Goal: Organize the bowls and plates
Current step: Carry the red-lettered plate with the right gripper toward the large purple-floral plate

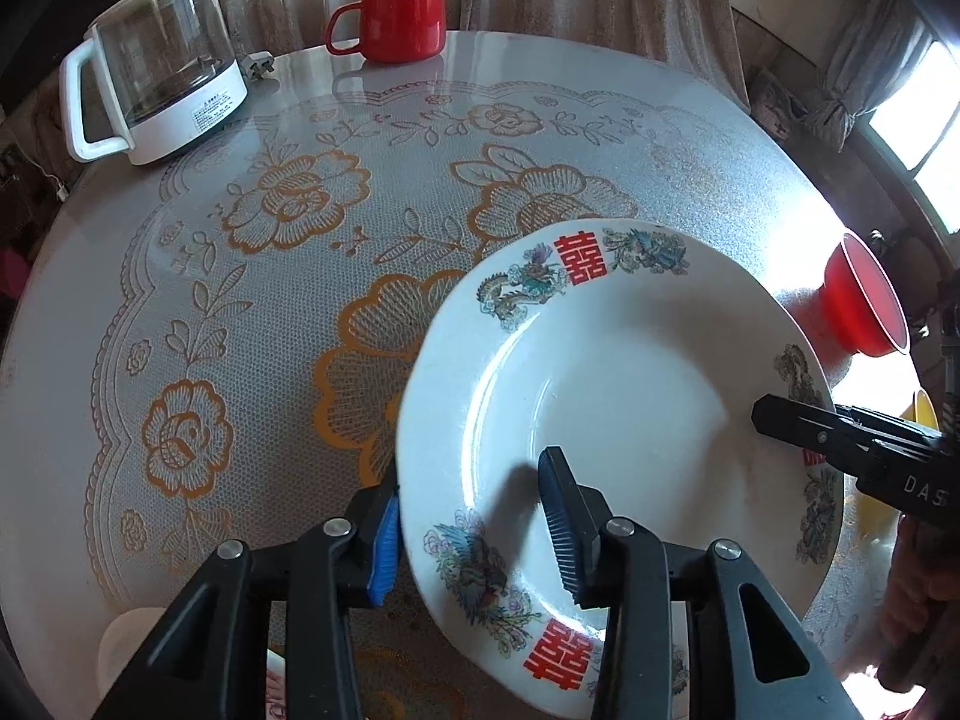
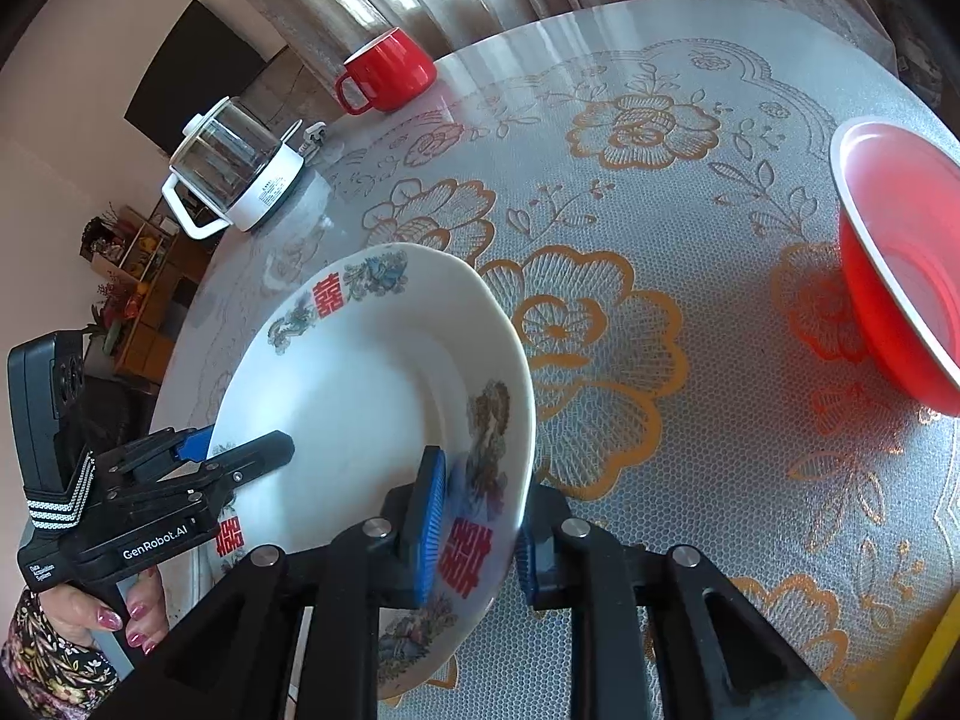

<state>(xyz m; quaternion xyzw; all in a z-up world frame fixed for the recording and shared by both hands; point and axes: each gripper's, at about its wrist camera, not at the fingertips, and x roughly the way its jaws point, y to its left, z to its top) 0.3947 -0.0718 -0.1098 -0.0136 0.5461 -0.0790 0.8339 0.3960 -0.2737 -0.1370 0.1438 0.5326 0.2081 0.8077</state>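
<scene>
White plate point(image 1: 606, 420) with red double-happiness characters, lifted above the table point(image 1: 252, 276), rim clamped by left gripper point(image 1: 474, 531) and right gripper point(image 2: 477, 531). "GenRobot.AI" on left gripper. Far: red mug point(image 1: 399, 21), kettle point(image 1: 165, 60); right: red bowl point(image 2: 900, 264).

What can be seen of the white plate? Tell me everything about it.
The white plate is round, glossy and ceramic-looking, with a shallow well and a broad rim bearing red double-happiness characters and coloured dragon and phoenix motifs. It looks empty and clean. It is tilted, its far rim raised above the lace-patterned tablecloth. The right gripper clamps one side of the rim; the left gripper straddles the opposite side, though whether it presses is unclear.
</scene>
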